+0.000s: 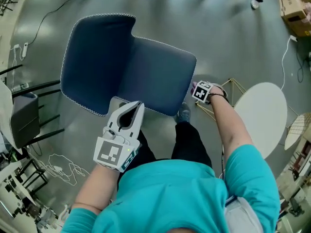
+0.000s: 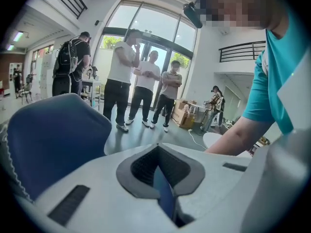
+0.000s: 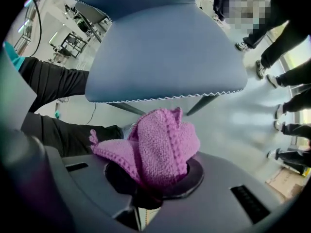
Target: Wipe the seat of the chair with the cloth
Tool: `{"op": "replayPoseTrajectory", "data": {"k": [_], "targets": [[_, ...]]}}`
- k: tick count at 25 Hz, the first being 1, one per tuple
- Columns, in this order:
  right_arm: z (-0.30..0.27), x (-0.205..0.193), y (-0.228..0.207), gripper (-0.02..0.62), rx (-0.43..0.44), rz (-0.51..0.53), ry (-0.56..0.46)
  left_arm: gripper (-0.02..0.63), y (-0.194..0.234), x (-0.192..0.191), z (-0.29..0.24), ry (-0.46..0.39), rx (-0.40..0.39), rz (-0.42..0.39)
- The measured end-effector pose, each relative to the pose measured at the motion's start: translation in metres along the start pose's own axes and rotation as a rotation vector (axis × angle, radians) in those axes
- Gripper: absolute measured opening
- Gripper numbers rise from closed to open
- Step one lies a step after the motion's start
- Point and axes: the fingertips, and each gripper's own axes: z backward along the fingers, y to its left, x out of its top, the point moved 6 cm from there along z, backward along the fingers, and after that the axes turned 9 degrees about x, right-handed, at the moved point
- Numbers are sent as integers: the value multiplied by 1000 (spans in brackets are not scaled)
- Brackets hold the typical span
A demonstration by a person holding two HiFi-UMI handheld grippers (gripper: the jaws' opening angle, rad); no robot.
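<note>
Right gripper [image 1: 197, 88], jaws clenched on a pink knitted cloth [image 3: 160, 147], beside the blue padded chair seat [image 1: 158, 74]; flat, overlapping strokes advised. Left gripper [image 1: 132, 114]: jaws closed, empty.

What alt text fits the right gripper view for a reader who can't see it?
The right gripper is clamped on a bunched pink knitted cloth, which bulges up out of its jaws. Behind it is the blue chair seat with a white stitched edge; the cloth is not on it. Bystanders' legs stand on the grey floor at right.
</note>
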Motion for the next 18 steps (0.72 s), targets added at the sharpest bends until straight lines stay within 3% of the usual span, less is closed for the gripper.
{"op": "replayPoseTrajectory", "data": {"k": [4, 9, 14, 18], "targets": [[28, 25, 11, 61, 27, -6, -126, 3, 6, -11, 19, 11, 70, 67], [67, 58, 52, 61, 83, 7, -252, 3, 0, -31, 28, 17, 43, 47], [91, 138, 101, 61, 107, 104, -496, 3, 29, -38, 41, 6, 16, 32], [83, 221, 135, 61, 87, 204, -604, 3, 68, -52, 61, -1, 34, 25]]}}
